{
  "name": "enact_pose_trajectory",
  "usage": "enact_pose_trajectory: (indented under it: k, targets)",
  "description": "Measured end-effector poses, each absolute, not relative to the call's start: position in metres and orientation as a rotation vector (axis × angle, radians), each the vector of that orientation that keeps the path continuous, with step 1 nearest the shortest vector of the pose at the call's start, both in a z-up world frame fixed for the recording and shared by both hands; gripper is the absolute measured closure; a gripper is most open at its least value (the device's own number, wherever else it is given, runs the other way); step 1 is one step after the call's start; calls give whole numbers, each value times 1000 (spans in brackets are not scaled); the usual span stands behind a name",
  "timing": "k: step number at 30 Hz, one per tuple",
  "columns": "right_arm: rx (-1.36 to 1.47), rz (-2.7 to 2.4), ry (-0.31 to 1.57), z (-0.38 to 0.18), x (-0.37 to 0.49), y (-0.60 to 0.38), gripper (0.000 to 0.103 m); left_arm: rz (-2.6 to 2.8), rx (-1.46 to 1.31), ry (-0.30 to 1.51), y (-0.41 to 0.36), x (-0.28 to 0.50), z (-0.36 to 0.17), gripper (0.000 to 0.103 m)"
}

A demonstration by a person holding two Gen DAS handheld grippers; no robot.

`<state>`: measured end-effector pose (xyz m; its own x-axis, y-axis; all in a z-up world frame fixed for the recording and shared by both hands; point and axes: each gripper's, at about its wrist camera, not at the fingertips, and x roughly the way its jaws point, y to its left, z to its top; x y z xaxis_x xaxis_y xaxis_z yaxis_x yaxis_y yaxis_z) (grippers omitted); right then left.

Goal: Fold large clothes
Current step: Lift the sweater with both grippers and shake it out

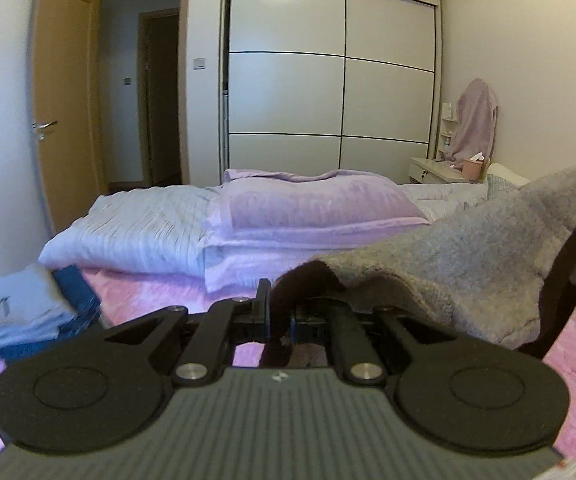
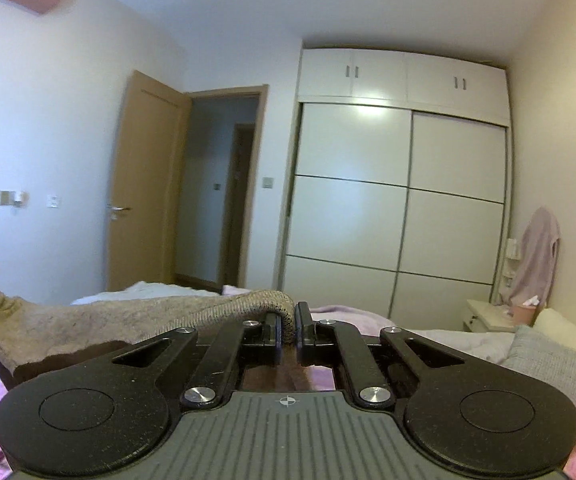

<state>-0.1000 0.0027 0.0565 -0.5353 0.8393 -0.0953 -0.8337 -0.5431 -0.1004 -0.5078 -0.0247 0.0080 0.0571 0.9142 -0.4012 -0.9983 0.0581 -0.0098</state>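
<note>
Hanging between the two grippers, the grey sweater was up in the air above the pink bed. The left gripper had its fingers pinched on a dark edge of it. The right gripper had its fingers pinched on a ribbed edge. The sweater looked soft, thick and floppy, so it would sag in the middle. Holding it by the edges seemed best. On the left sat a pile of folded clothes. Far off lay a purple blanket. The near bed looked open.

The bed wears a pink floral sheet; beside its folded lilac quilt lies a white quilt, nearer, stacked folded clothes.
</note>
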Motion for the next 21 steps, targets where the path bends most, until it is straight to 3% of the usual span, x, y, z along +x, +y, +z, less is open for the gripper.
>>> enact_pose_trajectory:
  k: [4, 10, 15, 19, 21]
  targets:
    - [-185, 2172, -73, 65, -72, -44, 100, 1497, -339, 303, -69, -499, 21, 96]
    - [-154, 2180, -126, 82, -60, -54, 100, 1483, -275, 312, -61, -490, 50, 96]
    - [-228, 2121, -108, 74, -76, -1, 100, 1434, -297, 369, 4, -488, 36, 96]
    - [-365, 2064, 31, 45, -109, 88, 100, 1377, -419, 432, 107, -491, -7, 96]
    - [-395, 2028, 139, 24, -127, 145, 99, 1362, -478, 478, 162, -492, -32, 90]
